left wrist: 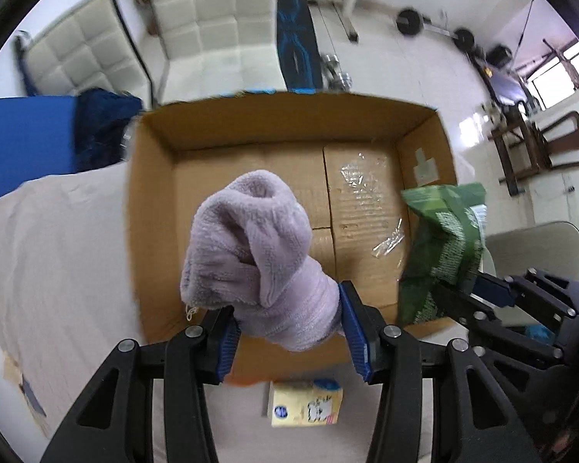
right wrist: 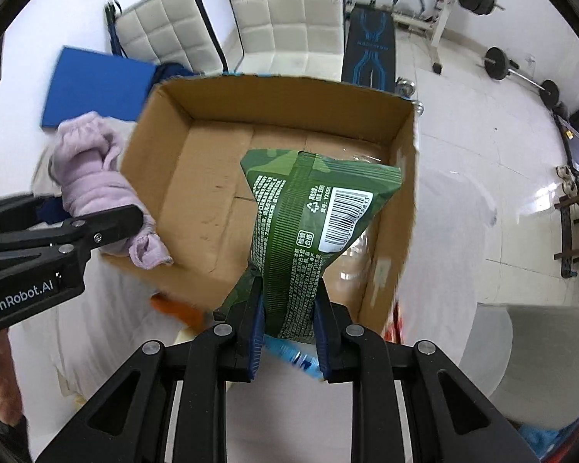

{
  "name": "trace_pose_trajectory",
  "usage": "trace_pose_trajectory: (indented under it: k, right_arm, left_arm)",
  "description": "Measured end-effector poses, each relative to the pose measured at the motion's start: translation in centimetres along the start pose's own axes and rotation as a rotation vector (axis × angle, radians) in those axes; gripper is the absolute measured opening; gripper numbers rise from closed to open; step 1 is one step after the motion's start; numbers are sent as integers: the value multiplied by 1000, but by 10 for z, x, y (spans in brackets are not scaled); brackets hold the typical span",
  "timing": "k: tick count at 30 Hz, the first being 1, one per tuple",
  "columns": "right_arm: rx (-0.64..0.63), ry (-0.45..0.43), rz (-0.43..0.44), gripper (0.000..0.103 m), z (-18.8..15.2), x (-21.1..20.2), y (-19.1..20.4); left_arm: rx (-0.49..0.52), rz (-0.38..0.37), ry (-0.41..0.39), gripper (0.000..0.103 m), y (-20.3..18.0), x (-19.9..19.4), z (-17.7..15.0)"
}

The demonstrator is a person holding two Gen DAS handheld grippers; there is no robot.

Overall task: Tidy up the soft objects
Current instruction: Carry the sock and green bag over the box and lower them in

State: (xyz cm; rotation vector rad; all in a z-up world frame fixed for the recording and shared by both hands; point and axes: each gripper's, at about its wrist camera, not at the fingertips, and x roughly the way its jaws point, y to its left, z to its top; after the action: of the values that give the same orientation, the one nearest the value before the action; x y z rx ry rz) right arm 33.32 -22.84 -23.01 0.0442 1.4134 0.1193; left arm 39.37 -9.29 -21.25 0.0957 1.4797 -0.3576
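Observation:
My left gripper (left wrist: 289,322) is shut on a lilac fleece cloth (left wrist: 251,254) and holds it above the near edge of an open cardboard box (left wrist: 154,208). My right gripper (right wrist: 288,316) is shut on a green snack bag (right wrist: 308,223) with a barcode, held over the box's (right wrist: 166,162) near right side. The bag also shows in the left wrist view (left wrist: 440,247) at the box's right wall. The cloth (right wrist: 92,181) and left gripper (right wrist: 88,212) show at the left in the right wrist view. The box floor is bare apart from clear tape.
The box stands on a white cloth-covered surface (left wrist: 58,250). A yellow pack (left wrist: 305,403) lies in front of the box, and something orange (right wrist: 177,308) and a blue item (right wrist: 297,355) lie near it. White padded chairs (left wrist: 216,27), a blue mat (left wrist: 23,146) and gym equipment stand behind.

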Motion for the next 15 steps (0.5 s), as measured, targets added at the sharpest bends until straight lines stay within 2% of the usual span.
trace_pose_trajectory:
  k: [10,15]
  right_arm:
    - [33,142,-10,24,69,90,-34]
    - [57,170,-15,24,90,114,-48]
  left_arm:
    - [28,-56,156,45,5,75,70]
    - [30,-77,185,45,4,96,91]
